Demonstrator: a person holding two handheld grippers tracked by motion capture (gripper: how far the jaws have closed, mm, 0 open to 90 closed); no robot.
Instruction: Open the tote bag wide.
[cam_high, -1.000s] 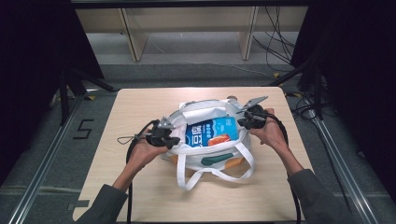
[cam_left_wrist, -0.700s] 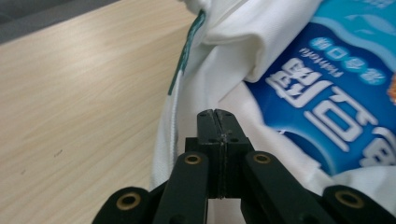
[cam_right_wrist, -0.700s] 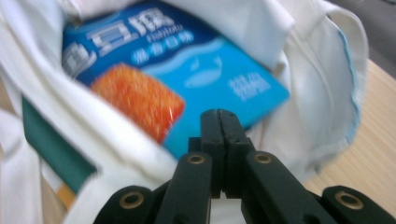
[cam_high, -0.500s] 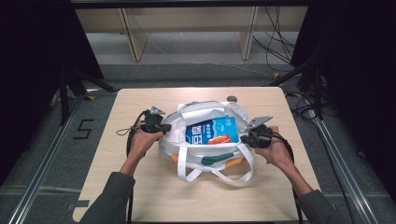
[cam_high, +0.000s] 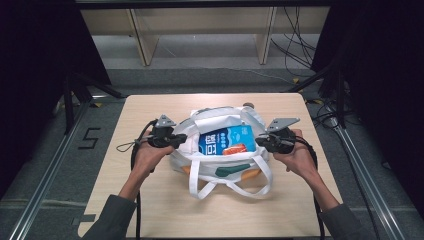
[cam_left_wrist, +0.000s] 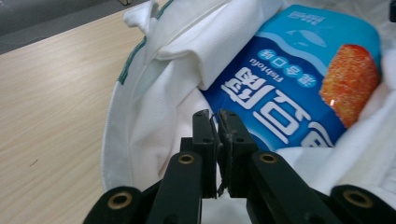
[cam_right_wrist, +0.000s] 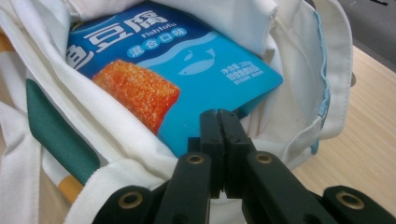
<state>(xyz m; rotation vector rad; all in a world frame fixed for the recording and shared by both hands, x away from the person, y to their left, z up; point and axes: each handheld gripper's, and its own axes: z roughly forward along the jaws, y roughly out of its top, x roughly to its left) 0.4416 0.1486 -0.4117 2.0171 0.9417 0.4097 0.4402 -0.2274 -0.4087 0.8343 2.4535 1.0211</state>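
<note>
A white tote bag lies mid-tabletop with a blue fish-tofu packet in its open mouth. The left gripper and right gripper flank it at opposite rims, each with jaws pressed together, possibly pinching cloth; the packet lies between them, about equally near both.

i'm in a lab-like recording space: my pale wooden desk stands on grey floor between metal rails, black curtains at both sides, loose cables beyond, a "5" mark taped down.
</note>
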